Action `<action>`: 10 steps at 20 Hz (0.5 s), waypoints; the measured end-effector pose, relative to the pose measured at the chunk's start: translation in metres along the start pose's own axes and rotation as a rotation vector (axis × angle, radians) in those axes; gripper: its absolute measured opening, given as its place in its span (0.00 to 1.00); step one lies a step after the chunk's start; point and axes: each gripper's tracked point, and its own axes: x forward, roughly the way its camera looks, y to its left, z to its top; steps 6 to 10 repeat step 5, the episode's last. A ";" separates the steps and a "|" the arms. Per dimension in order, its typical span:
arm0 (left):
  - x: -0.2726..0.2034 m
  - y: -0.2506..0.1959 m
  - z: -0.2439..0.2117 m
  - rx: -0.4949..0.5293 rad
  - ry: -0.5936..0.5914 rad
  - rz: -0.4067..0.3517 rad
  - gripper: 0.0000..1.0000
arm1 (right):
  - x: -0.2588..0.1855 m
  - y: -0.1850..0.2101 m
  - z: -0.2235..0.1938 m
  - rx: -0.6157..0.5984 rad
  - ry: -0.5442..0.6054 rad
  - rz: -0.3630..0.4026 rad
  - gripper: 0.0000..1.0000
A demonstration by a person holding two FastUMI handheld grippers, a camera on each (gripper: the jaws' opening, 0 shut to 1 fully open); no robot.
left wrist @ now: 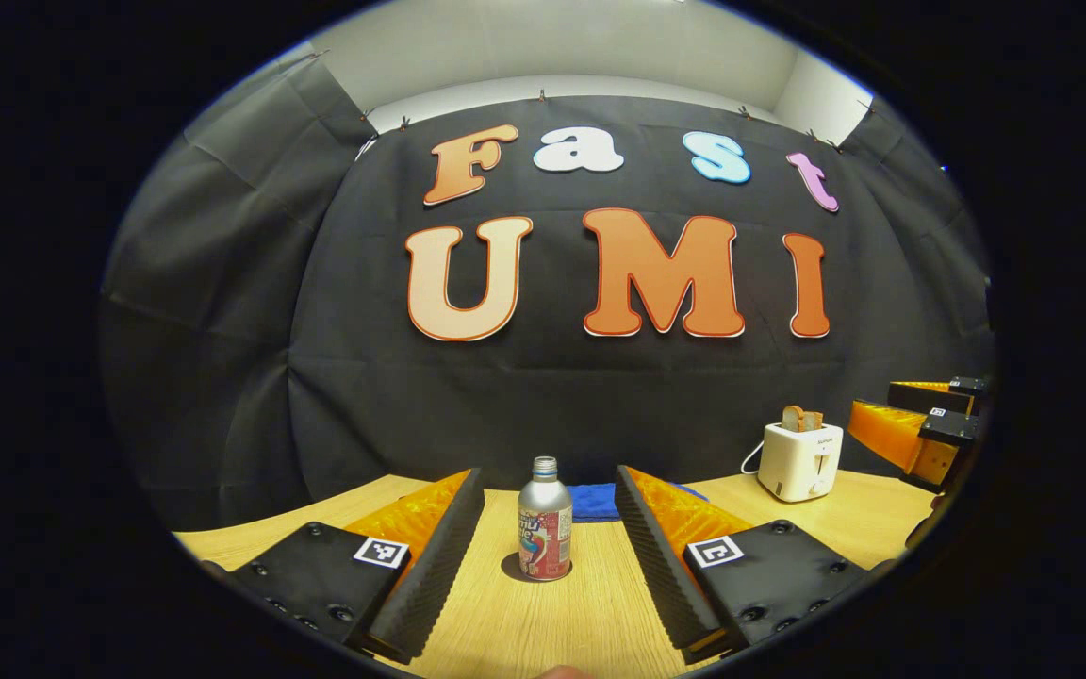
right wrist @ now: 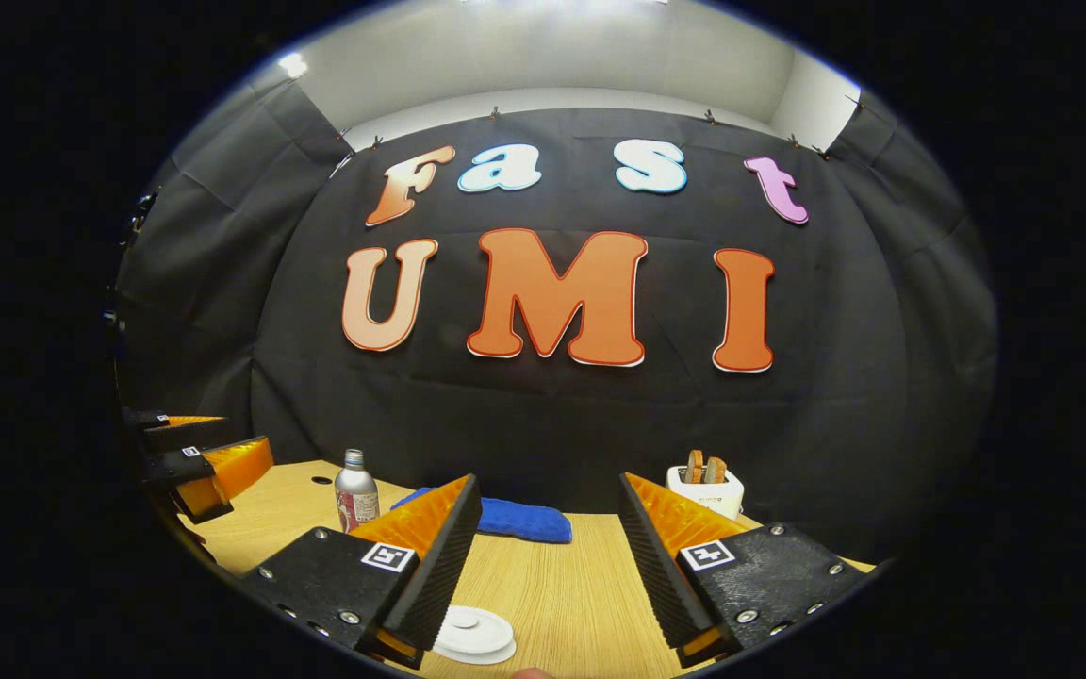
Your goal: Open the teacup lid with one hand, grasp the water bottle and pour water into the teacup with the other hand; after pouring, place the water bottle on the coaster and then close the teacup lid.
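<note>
Each gripper (left wrist: 548,556) has two black screwed blocks, each with a square black-and-white marker, and ribbed wedge fingers (left wrist: 435,556); the right gripper (right wrist: 548,566) looks alike, apparently identical.

One water bottle (left wrist: 544,519) is counted on the desk (left wrist: 581,613), upright on one dark coaster (left wrist: 511,568). One blue cloth (right wrist: 515,520) is seen at the far side. One white toaster (left wrist: 798,460) is counted at the far right, with two slices of bread (left wrist: 801,419) held in it. One white teacup lid (right wrist: 474,633) is seen at the near edge. Two grippers are counted: the left gripper (left wrist: 550,556) and the right gripper (right wrist: 550,566).
</note>
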 end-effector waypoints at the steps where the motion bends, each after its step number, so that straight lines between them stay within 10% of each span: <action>1: 0.000 0.001 -0.001 0.003 0.000 0.002 0.92 | 0.000 0.002 -0.002 0.005 0.005 0.004 0.87; 10: -0.002 0.004 -0.001 0.007 -0.001 0.011 0.96 | -0.001 0.005 0.000 0.015 0.004 0.013 0.87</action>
